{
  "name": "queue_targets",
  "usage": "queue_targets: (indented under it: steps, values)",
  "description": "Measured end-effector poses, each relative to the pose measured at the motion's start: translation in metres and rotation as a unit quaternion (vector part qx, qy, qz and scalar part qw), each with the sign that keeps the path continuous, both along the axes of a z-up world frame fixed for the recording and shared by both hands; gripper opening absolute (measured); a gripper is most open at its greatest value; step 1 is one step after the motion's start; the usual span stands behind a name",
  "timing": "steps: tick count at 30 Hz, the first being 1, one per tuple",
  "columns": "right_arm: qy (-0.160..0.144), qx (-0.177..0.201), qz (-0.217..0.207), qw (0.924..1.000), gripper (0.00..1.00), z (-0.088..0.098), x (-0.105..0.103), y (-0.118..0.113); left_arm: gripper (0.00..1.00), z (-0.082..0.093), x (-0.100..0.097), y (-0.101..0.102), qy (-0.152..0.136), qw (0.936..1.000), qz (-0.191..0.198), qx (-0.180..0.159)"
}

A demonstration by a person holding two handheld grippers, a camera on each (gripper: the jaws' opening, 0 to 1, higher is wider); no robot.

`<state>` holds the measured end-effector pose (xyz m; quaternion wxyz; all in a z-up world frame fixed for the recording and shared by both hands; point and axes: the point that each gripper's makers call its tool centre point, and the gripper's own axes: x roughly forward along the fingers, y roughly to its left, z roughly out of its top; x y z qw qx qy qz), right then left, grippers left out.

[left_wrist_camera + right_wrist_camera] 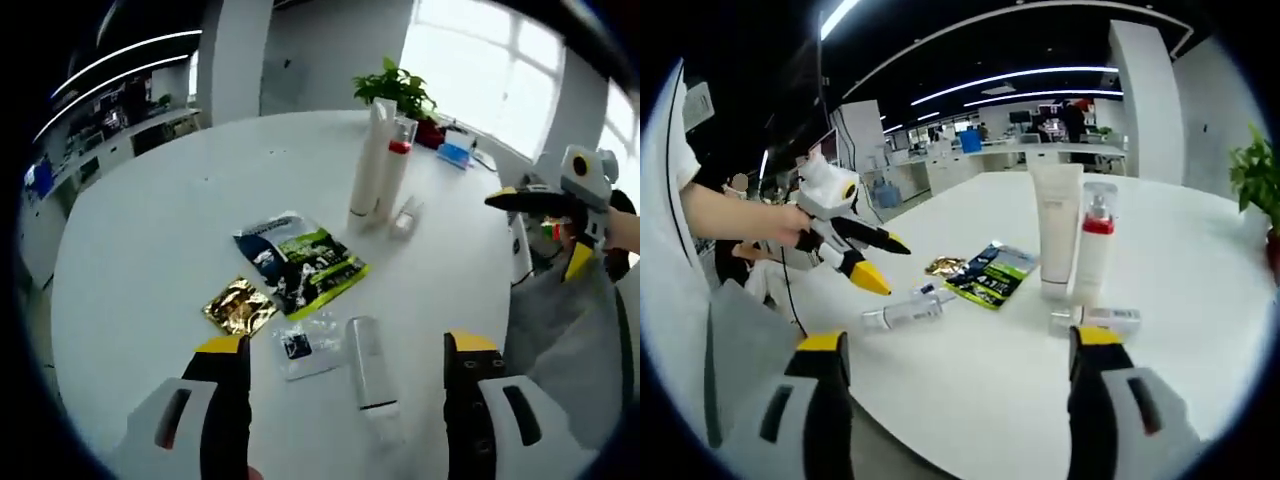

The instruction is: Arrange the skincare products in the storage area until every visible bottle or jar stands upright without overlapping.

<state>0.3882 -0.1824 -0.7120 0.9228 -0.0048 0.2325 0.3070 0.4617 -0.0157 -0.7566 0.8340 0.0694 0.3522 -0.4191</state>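
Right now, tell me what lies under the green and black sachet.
The green and black sachet lies flat on the white table; its lower corner overlaps a clear packet. Anything beneath its middle is covered.

Left claw (346,358): 2 jaws spread wide, nothing between, yellow tips forward. Also seen in right gripper view (872,262), gripped by person's hand (790,226), forearm bare. Right claw (960,352): jaws wide apart, empty; seen in left gripper view (545,225), jaws parted.

There were two upright bottles (380,160), two lying tubes (370,375), three sachets (300,262), and one plant (395,90).
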Motion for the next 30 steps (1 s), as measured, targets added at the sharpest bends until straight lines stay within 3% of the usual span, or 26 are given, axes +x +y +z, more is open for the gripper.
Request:
queue_targets:
  steps: [10,21,30]
  values:
    - [-0.001,0.007,0.000,1.0000,0.91,0.003,0.000,0.001,0.86,0.005,-0.018,0.027,0.003,0.9985,0.054,-0.005]
    - [-0.004,0.014,-0.001,0.9999,0.91,0.011,-0.004,0.002,0.93,0.024,-0.040,0.033,-0.004,0.9967,0.078,-0.024]
    - [-0.008,0.021,-0.001,0.9997,0.91,0.019,-0.011,0.006,0.93,0.027,-0.063,0.037,-0.005,0.9953,0.092,-0.029]
